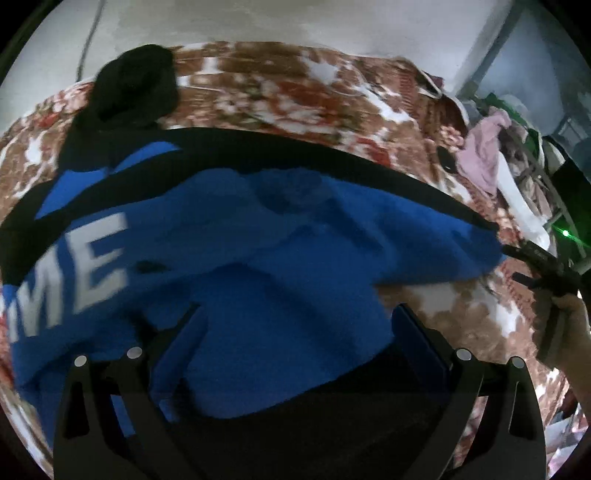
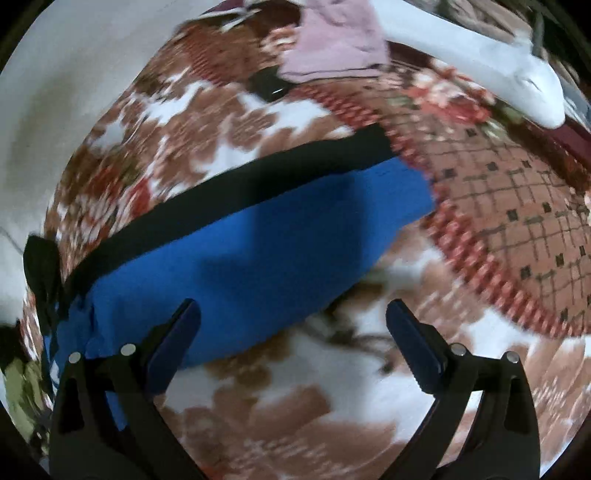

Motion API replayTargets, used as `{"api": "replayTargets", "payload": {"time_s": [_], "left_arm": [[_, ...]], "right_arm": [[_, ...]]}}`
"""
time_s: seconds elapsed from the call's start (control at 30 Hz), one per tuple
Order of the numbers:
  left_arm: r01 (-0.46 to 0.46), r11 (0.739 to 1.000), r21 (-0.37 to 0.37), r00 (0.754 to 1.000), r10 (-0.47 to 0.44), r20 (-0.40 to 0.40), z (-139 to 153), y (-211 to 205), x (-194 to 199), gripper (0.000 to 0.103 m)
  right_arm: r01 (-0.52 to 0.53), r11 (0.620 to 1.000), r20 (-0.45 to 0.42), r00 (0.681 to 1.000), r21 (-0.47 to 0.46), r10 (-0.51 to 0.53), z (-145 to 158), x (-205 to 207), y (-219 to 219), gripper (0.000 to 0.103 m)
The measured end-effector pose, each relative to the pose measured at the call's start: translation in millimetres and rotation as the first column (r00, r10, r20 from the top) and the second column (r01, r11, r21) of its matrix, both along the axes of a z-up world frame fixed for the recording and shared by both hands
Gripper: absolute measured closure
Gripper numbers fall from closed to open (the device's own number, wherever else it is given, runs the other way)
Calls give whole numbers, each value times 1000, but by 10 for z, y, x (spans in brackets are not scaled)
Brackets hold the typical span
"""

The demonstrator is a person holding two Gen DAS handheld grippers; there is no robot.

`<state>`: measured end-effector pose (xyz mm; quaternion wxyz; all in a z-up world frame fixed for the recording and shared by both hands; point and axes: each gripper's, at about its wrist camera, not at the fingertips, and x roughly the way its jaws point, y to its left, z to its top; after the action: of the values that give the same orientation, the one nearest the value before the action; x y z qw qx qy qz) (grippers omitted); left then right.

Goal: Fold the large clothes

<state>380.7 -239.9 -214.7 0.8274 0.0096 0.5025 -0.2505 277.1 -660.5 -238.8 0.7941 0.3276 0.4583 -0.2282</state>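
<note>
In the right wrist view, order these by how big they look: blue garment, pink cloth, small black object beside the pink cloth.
1. blue garment
2. pink cloth, though farther away
3. small black object

I see a big soft blanket (image 1: 295, 92) with brown, red and white flowers spread out under everything. One part of it has a brown checked pattern with small dark squares (image 2: 517, 206). A crumpled pink cloth (image 2: 332, 40) lies at the far side of the blanket. A small black flat thing (image 2: 267, 85) sits just beside the pink cloth. A long white smooth thing (image 2: 480, 59) lies near them. Behind the blanket is a plain white wall (image 1: 258, 22).
</note>
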Motion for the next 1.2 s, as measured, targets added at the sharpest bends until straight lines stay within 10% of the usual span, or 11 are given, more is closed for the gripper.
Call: {"api": "replayTargets", "payload": {"time_s": [0.63, 0.77, 1.2], "left_arm": [[65, 986, 157, 996, -73, 49, -297, -889, 360, 5], [73, 986, 148, 997, -78, 25, -400, -933, 340, 5], [-83, 979, 184, 977, 43, 209, -421, -546, 186, 5]], "right_arm": [[13, 969, 136, 990, 246, -47, -576, 162, -761, 20], [3, 956, 175, 983, 293, -57, -642, 160, -867, 77], [-126, 928, 479, 875, 351, -63, 105, 237, -647, 92]]}}
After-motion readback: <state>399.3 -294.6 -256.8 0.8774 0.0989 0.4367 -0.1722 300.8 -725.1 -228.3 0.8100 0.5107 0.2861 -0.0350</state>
